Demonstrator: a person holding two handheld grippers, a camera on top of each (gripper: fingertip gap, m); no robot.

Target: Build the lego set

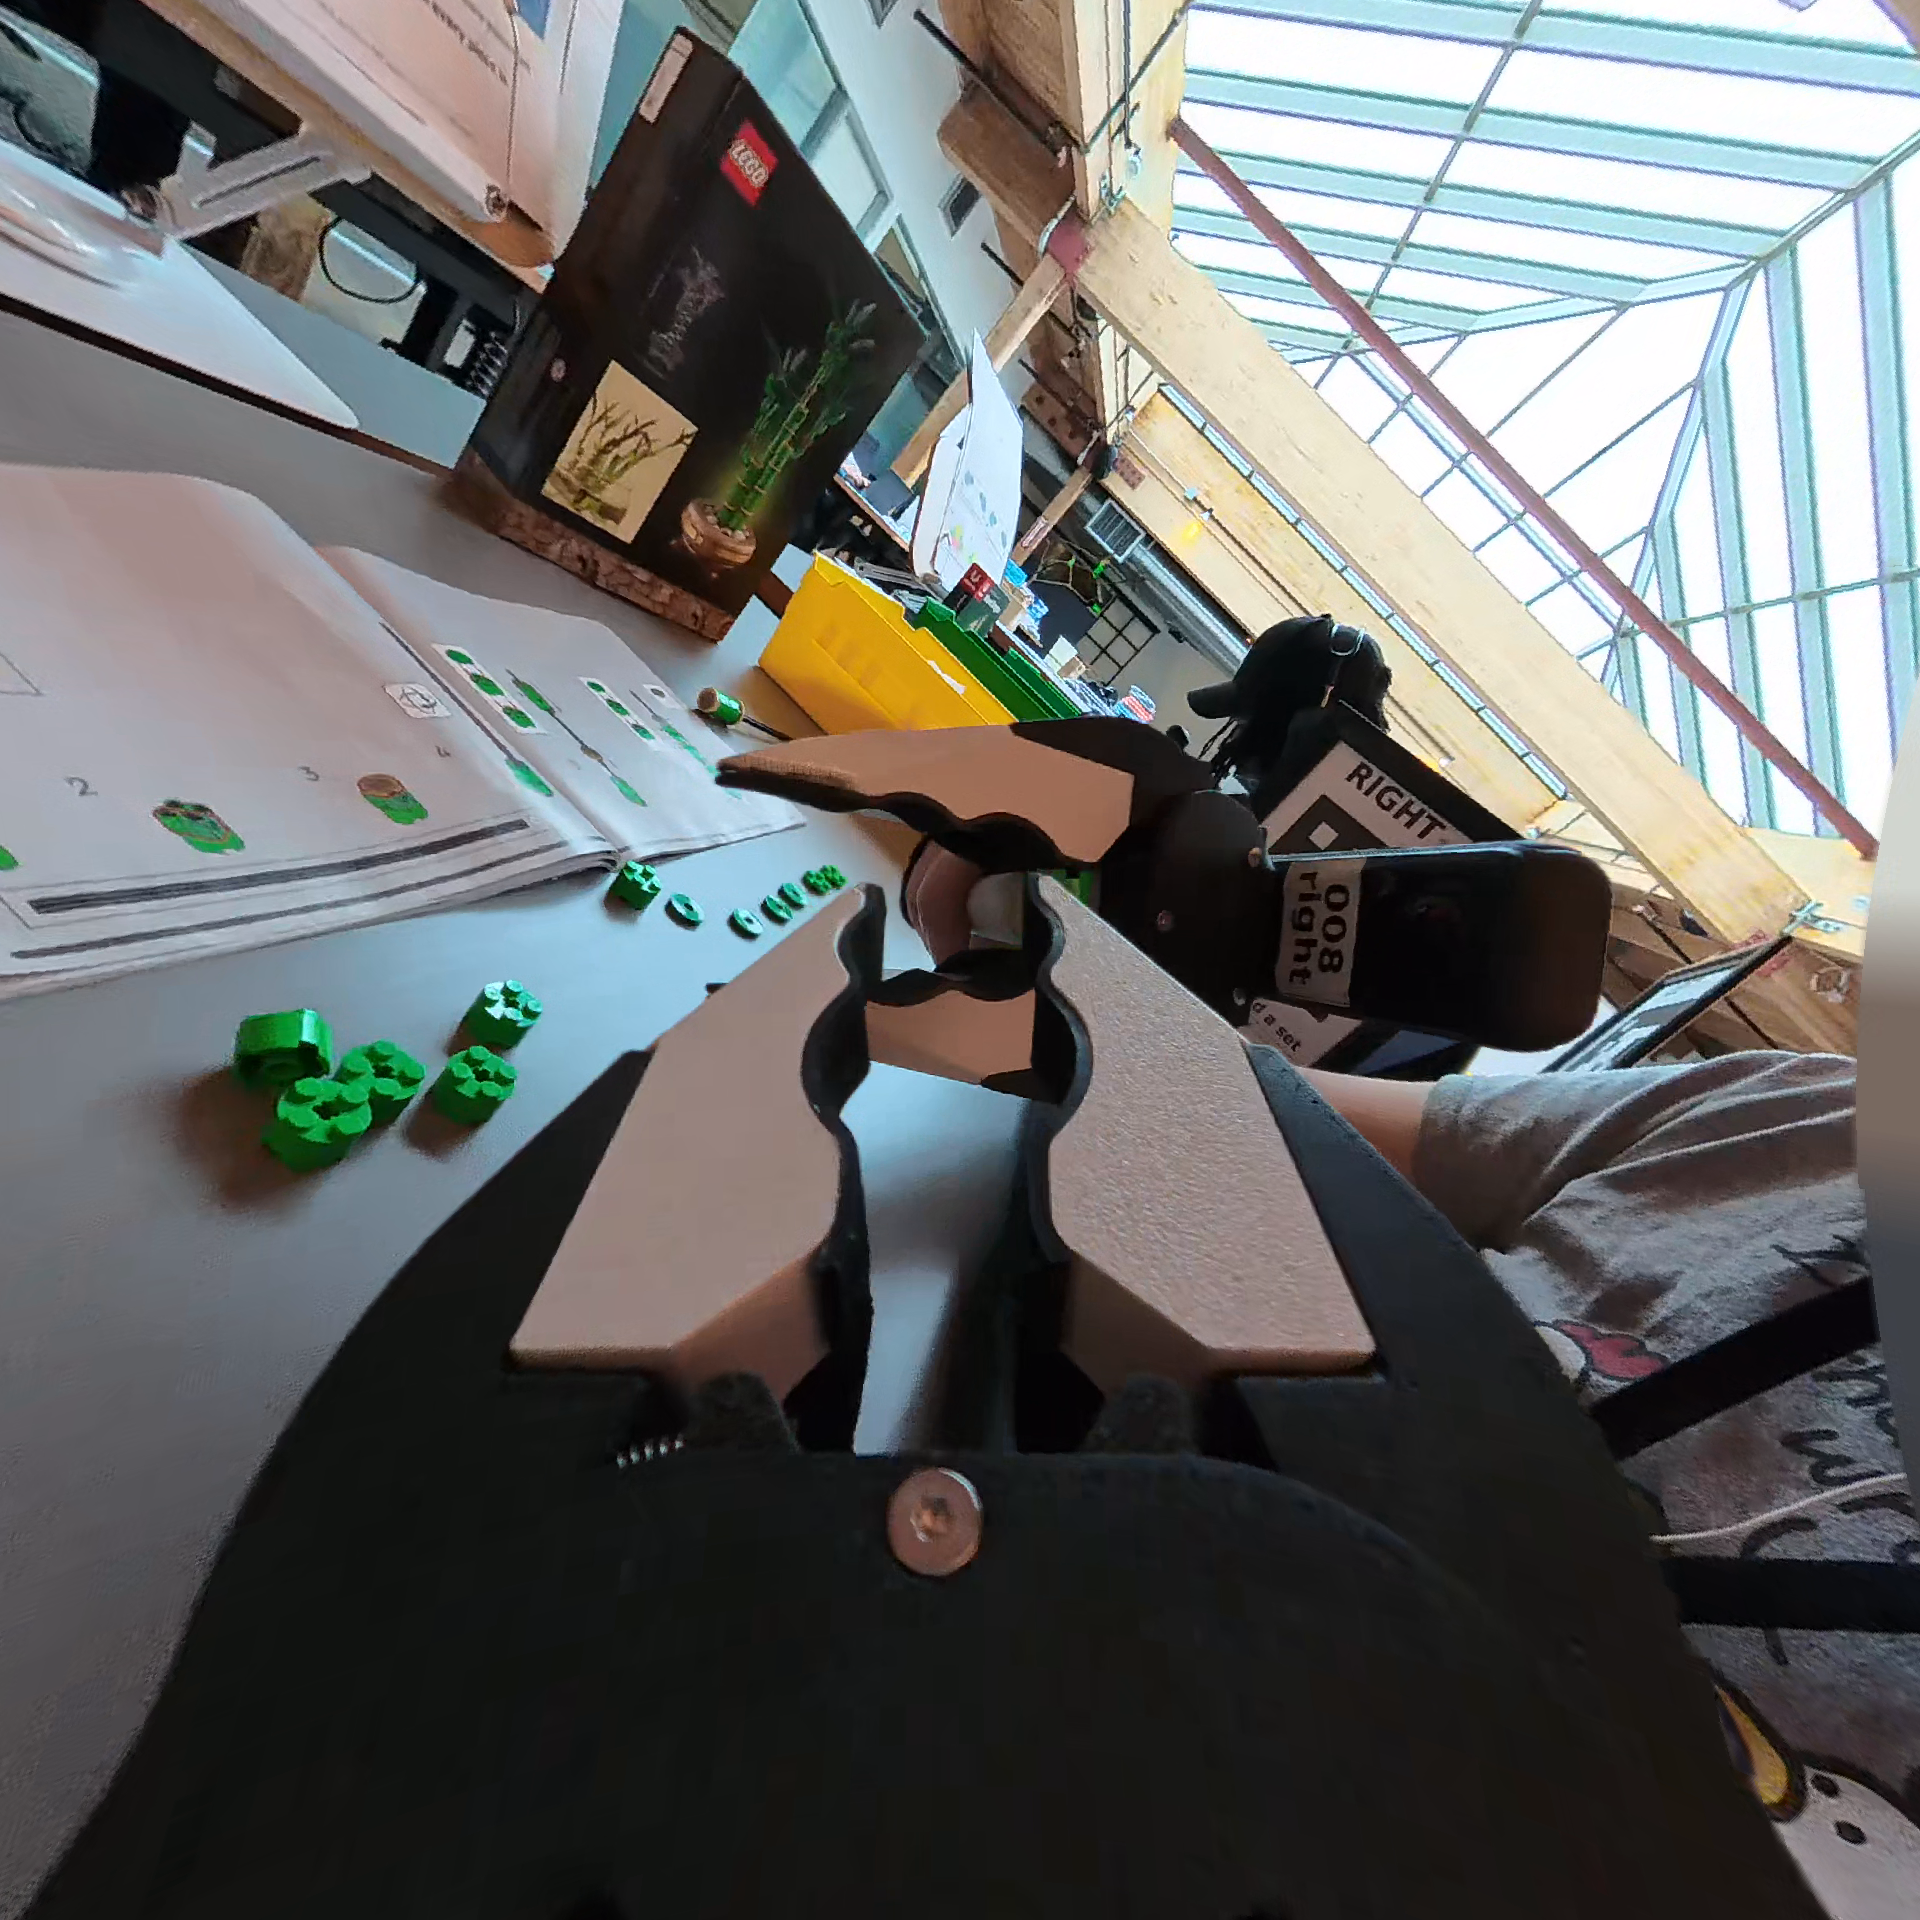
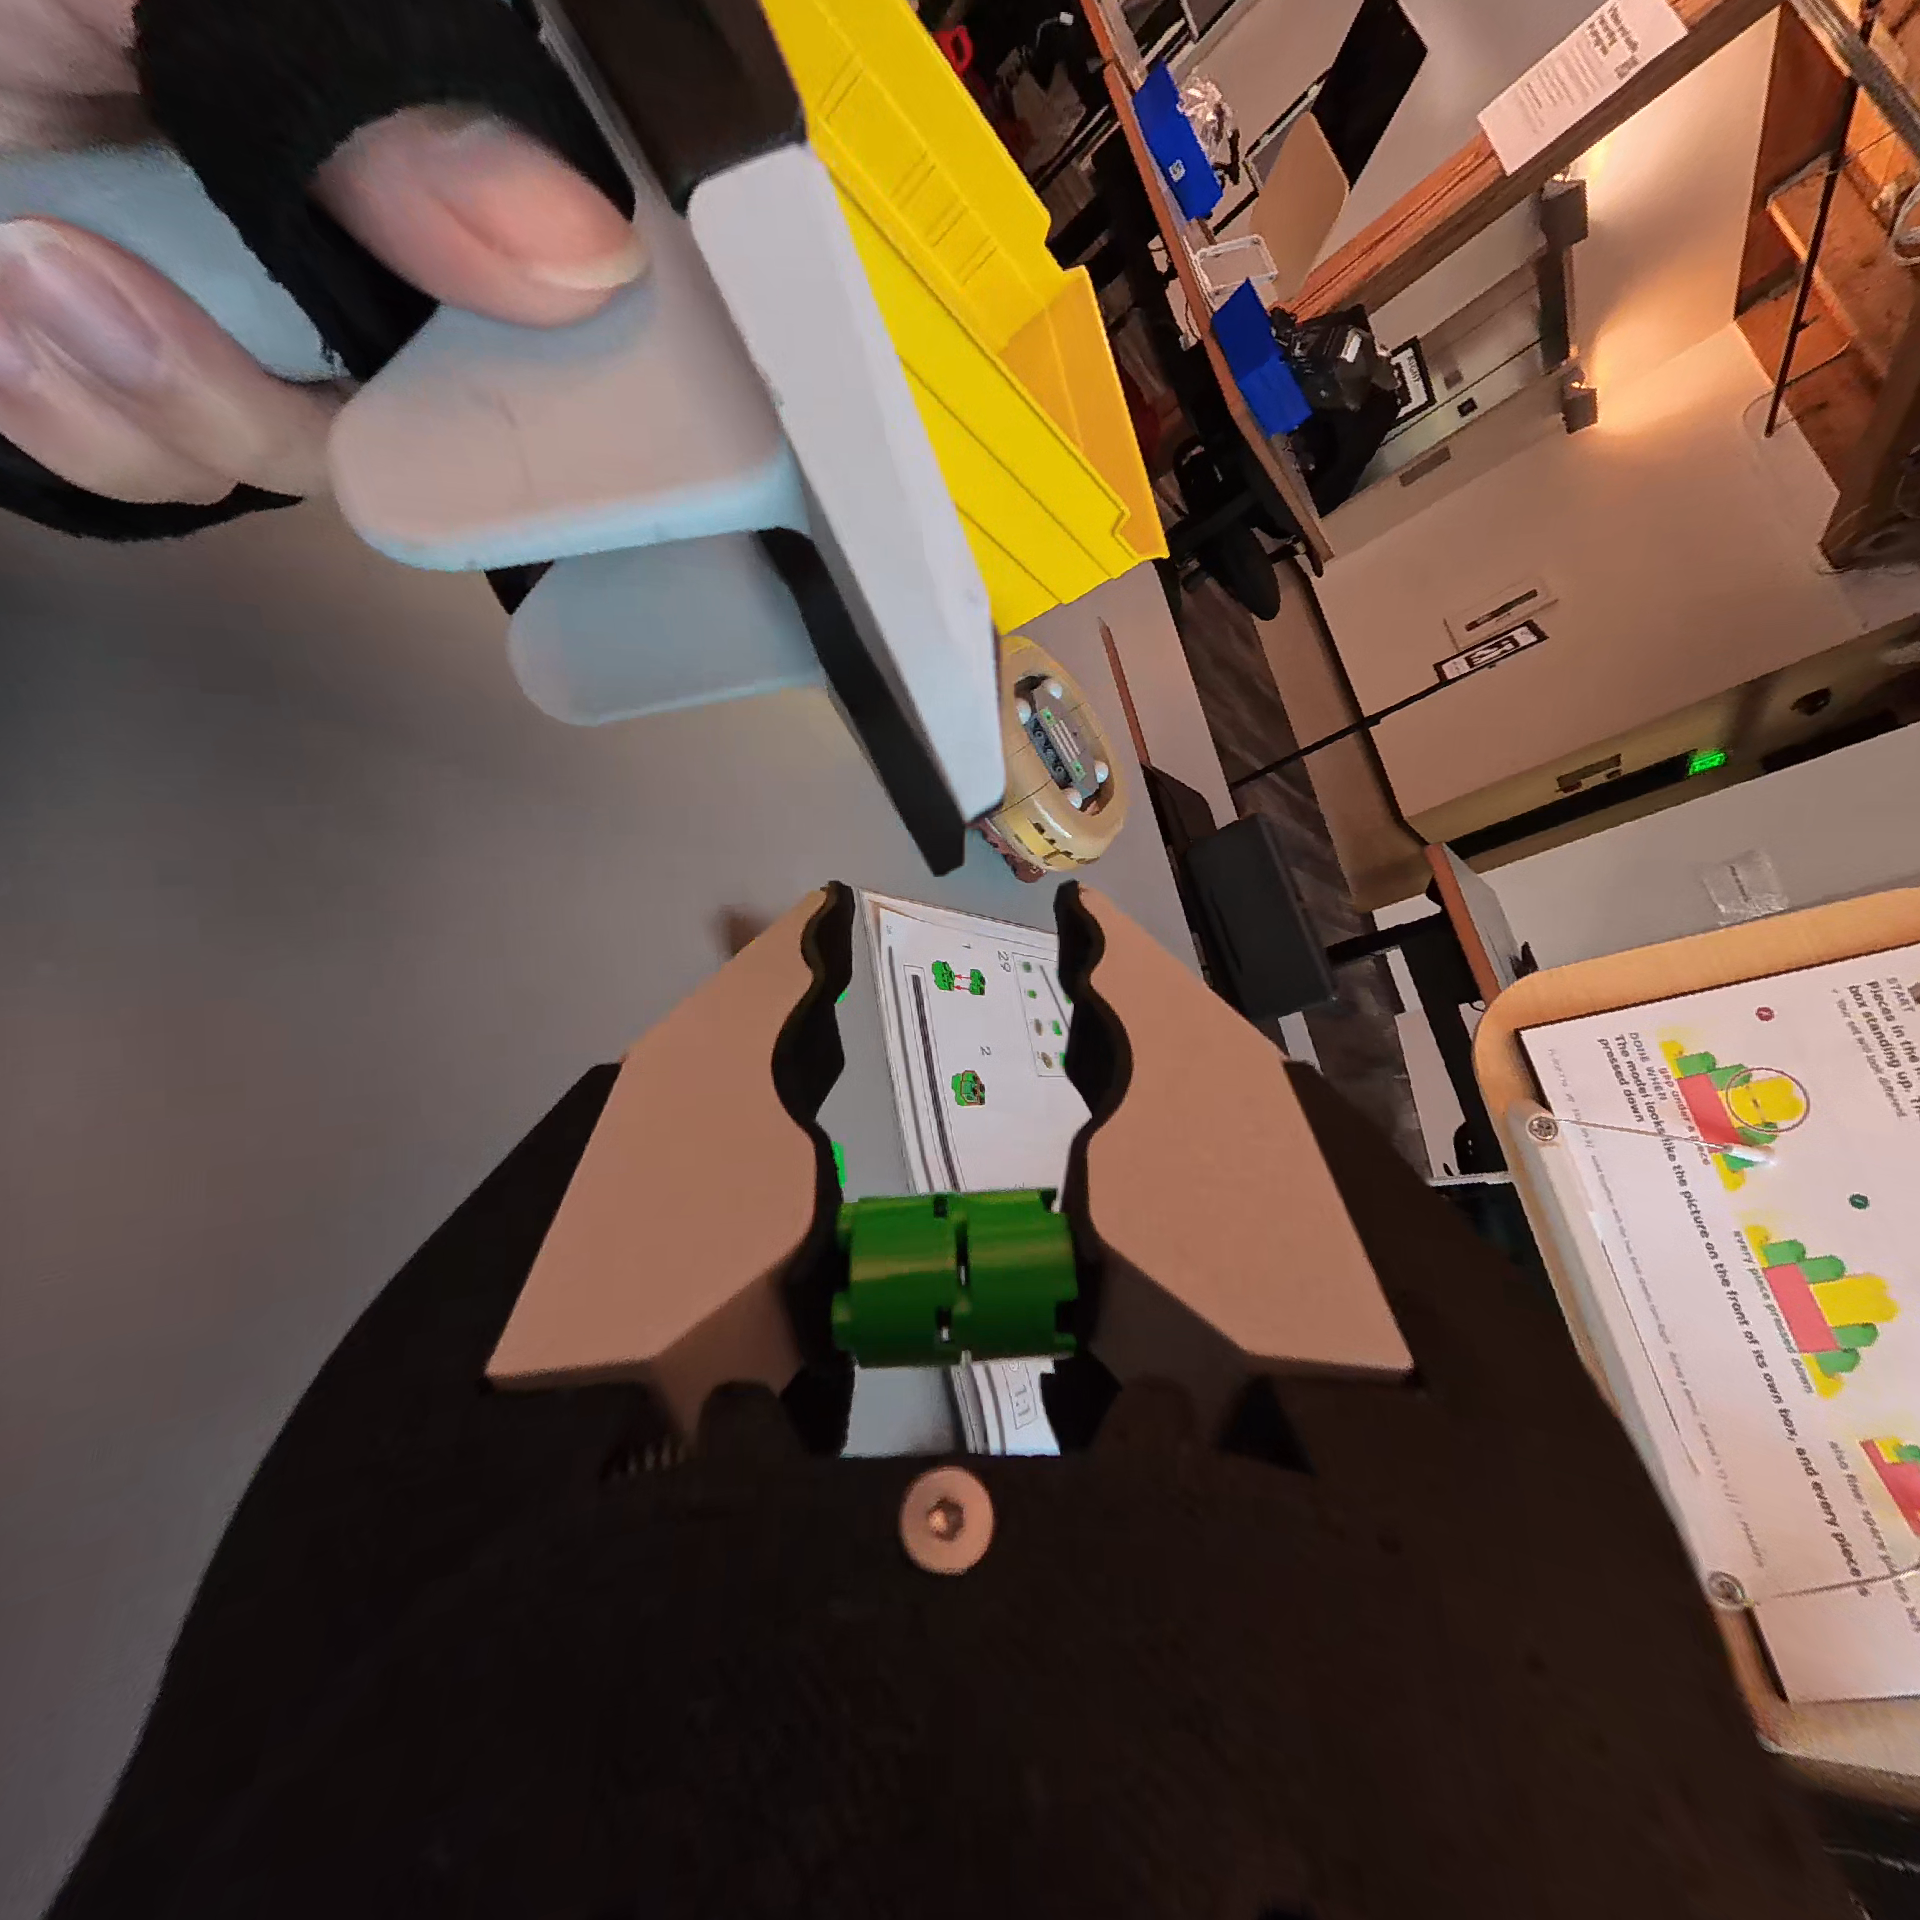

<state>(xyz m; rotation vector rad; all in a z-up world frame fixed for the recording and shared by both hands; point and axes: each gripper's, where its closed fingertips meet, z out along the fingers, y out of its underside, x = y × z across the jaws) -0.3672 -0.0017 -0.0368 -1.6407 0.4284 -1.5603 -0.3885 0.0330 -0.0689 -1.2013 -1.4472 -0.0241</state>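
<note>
**Right gripper clamps green bricks while the left gripper stands open over the table**

The right gripper (image 2: 954, 909) has its jaws closed on a pair of joined green bricks (image 2: 954, 1288), held deep between the tan fingers (image 2: 686, 1174), near the hinge rather than at the tips. Beyond the tips lies an open instruction booklet (image 2: 966, 1039) on the grey table (image 2: 260, 831). A round tan model pot (image 2: 1060, 774) sits past the booklet, beside a yellow bin (image 2: 997, 343). A person's hand (image 2: 208, 260) in a black fingerless glove grips a grey handle at upper left.

The left gripper (image 1: 951, 914) has its jaws apart with nothing between them. It points toward the right gripper (image 1: 935, 790), which is raised just beyond its tips. On the table to the left lies a cluster of loose green bricks (image 1: 374, 1070), and smaller green pieces (image 1: 727, 904) sit in a row near the booklet's edge (image 1: 312, 727). The dark set box (image 1: 717, 353) stands upright behind the booklet, with the yellow bin (image 1: 862, 665) next to it. A small green cylinder piece (image 1: 719, 707) lies between booklet and bin.
</note>
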